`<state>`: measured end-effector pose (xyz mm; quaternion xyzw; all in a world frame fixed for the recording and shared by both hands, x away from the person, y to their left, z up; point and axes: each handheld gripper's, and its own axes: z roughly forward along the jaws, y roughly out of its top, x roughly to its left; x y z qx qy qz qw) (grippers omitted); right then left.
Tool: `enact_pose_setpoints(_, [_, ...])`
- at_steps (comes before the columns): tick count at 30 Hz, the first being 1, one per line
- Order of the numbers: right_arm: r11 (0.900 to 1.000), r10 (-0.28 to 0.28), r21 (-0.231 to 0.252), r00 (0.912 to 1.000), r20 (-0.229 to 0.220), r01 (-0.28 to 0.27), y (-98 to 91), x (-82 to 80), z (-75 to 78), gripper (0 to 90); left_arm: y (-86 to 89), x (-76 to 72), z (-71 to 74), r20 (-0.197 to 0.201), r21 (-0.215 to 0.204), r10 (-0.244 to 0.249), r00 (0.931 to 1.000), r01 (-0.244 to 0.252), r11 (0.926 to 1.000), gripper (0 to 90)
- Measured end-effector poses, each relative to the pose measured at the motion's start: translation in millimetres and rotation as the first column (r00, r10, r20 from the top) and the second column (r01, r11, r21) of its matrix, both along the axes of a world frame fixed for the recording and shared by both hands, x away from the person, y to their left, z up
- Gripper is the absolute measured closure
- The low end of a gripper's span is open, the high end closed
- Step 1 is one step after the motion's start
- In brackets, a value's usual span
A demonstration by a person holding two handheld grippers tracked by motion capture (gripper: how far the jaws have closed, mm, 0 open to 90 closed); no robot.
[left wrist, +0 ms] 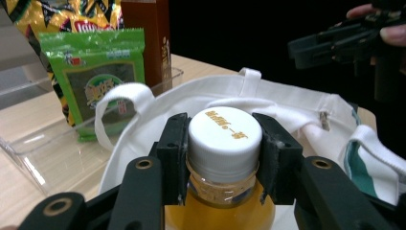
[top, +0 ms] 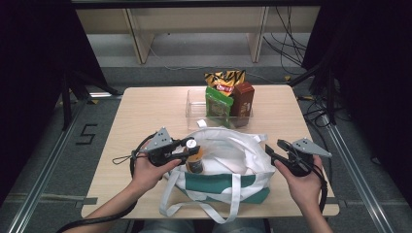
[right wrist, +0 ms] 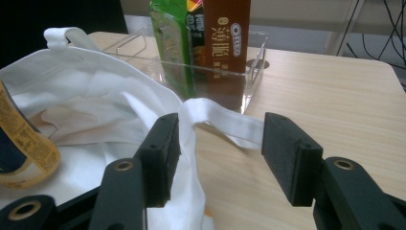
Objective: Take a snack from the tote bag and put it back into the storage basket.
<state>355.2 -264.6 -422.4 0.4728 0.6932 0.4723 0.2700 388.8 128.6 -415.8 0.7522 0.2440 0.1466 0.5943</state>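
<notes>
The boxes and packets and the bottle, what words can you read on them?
"OREO": on the brown box in the clear tray.
"5": a mark on the floor left of the table.
Bottle cap: orange characters, too blurred to read.
Green packet, yellow bag, bottle label: print too blurred to read.

"OREO" stands on the brown box [right wrist: 225, 36], and a "5" is marked on the floor [top: 86, 134].

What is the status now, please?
Left hand-held gripper shut on bottle over tote bag. Right hand-held gripper open around bag strap. Nothing blocking.
</notes>
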Motion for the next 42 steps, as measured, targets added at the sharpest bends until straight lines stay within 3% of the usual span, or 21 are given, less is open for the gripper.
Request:
enact_pose_setpoints(2, [0.9999, -0.008, -0.009, 0.9998, 0.017, 0.008, -2.2, 1.0, -1.3, 48.2, 1.1, -0.7, 3.0, 0.009, -0.016, 0.002, 1.0000, -0.002, 0.9999, 58.6])
enact_pose_setpoints(3, [0.9996, -0.026, 0.014, 0.9996, -0.011, 0.026, -1.1, -0.9, -0.4, 48.2, 2.1, -1.6, 5.2, 0.014, -0.010, 0.005, 0.9999, -0.005, 0.9999, 58.6])
enact_pose_setpoints(4, [0.9994, -0.029, 0.018, 0.9995, -0.008, 0.029, -1.3, -1.0, -0.8, 48.2, 2.1, -1.6, 5.2, 0.014, -0.010, 0.005, 0.9999, -0.005, 0.9999, 58.6])
enact_pose_setpoints(12, [0.9998, -0.021, -0.004, 0.9996, 0.018, 0.021, -1.8, 0.4, -1.9, 48.1, 8.9, -3.3, 20.0, 0.034, -0.041, 0.013, 0.9993, -0.012, 0.9991, 58.6])
enact_pose_setpoints(13, [0.9992, -0.034, 0.020, 0.9994, -0.009, 0.034, 0.7, -2.1, -0.9, 48.1, 9.6, -3.5, 21.9, 0.037, -0.045, 0.015, 0.9992, -0.014, 0.9989, 58.6])
enact_pose_setpoints(14, [0.9995, -0.030, 0.010, 0.9992, -0.026, 0.030, 0.8, -3.8, 0.3, 48.1, 9.8, -3.4, 23.0, 0.041, -0.051, 0.013, 0.9991, -0.011, 0.9987, 58.6])
enact_pose_setpoints(16, [0.9997, -0.012, -0.023, 0.9997, 0.020, 0.013, -1.2, -2.7, -1.2, 48.0, 11.2, -3.8, 26.4, 0.044, -0.049, 0.018, 0.9989, -0.015, 0.9987, 58.7])
enact_pose_setpoints(17, [0.9997, -0.023, -0.010, 0.9997, 0.005, 0.023, 0.2, -4.1, -0.2, 48.0, 11.4, -4.5, 28.7, 0.049, -0.053, 0.020, 0.9986, -0.017, 0.9984, 58.6])
enact_pose_setpoints(22, [0.9990, -0.027, -0.034, 0.9992, 0.031, 0.028, -1.6, -4.4, 0.1, 48.0, 11.7, -6.1, 36.8, 0.061, -0.067, 0.011, 0.9981, -0.007, 0.9977, 58.7])
enact_pose_setpoints(23, [0.9991, -0.040, -0.011, 0.9991, 0.014, 0.041, 0.2, -5.9, -0.2, 48.0, 12.0, -6.4, 39.3, 0.063, -0.059, 0.014, 0.9979, -0.011, 0.9982, 58.6])
enact_pose_setpoints(25, [0.9990, -0.043, -0.016, 0.9991, 0.003, 0.043, -1.0, -6.3, 0.2, 48.0, 10.9, -5.3, 43.1, 0.070, -0.071, 0.011, 0.9975, -0.006, 0.9975, 58.7])
enact_pose_setpoints(27, [0.9991, -0.040, -0.013, 0.9989, 0.025, 0.041, -1.6, -5.0, -0.6, 48.0, 10.8, -3.8, 48.2, 0.073, -0.063, 0.012, 0.9972, -0.007, 0.9980, 58.6])
enact_pose_setpoints(30, [0.9986, -0.050, 0.016, 0.9987, 0.011, 0.050, -0.2, -6.4, -0.2, 48.0, 9.4, -1.0, 55.3, 0.080, -0.074, 0.011, 0.9968, -0.005, 0.9973, 58.7])
enact_pose_setpoints(33, [0.9992, -0.035, -0.017, 0.9992, 0.019, 0.035, -3.4, -4.8, -0.9, 47.9, 9.3, 1.5, 60.1, 0.080, -0.086, 0.019, 0.9966, -0.012, 0.9962, 58.7])
enact_pose_setpoints(42, [0.9988, -0.048, 0.005, 0.9988, -0.008, 0.048, -0.7, -7.1, -1.2, 47.8, 7.1, 6.7, 73.7, 0.091, -0.106, 0.015, 0.9957, -0.005, 0.9943, 58.7])
